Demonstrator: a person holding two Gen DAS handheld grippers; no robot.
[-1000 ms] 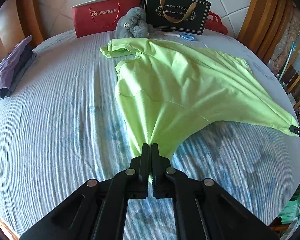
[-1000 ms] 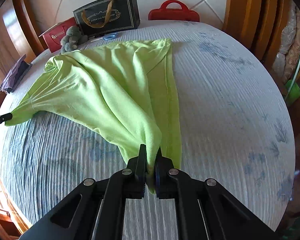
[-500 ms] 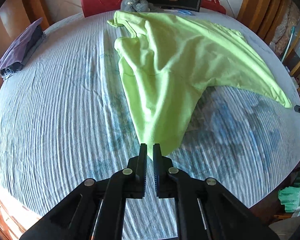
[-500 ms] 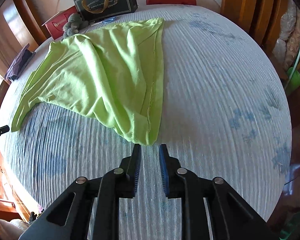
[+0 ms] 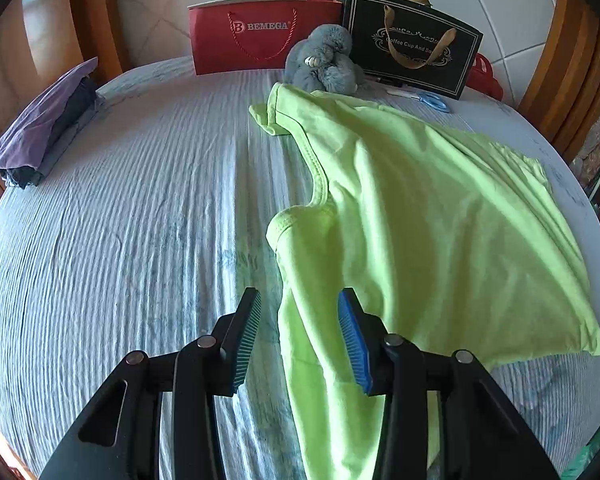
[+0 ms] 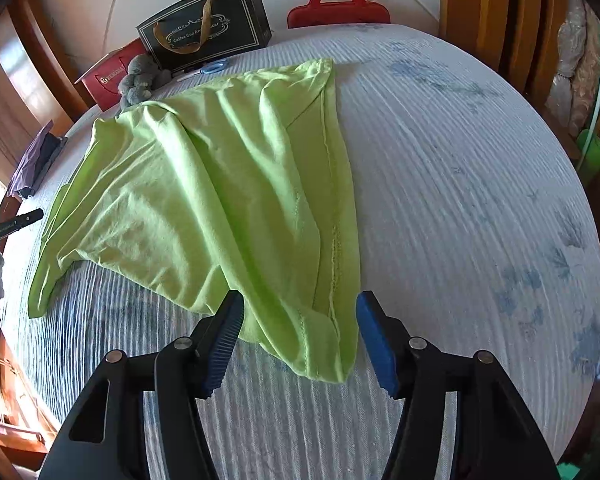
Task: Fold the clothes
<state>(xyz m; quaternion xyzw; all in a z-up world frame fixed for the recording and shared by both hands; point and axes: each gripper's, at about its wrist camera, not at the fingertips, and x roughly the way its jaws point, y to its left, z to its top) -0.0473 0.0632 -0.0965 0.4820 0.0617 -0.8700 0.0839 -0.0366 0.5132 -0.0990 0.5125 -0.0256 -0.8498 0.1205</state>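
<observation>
Fabric of a lime-green T-shirt [image 5: 440, 216] lies loose and rumpled on the blue-and-white striped bedspread [image 5: 140, 208], its ribbed neckline facing the bed's left side, one sleeve bunched near the grey plush toy [image 5: 324, 60]. The left gripper [image 5: 300, 340] has just been opening — its jaws stand apart over a strip of the shirt, pads not pressing it. The right gripper [image 6: 300, 340] has likewise been opening; the hemmed corner (seam stitching visible) lies slack between its spread jaws, unheld. Behind stand a red bag [image 5: 260, 36] and a black gift bag [image 5: 412, 44].
</observation>
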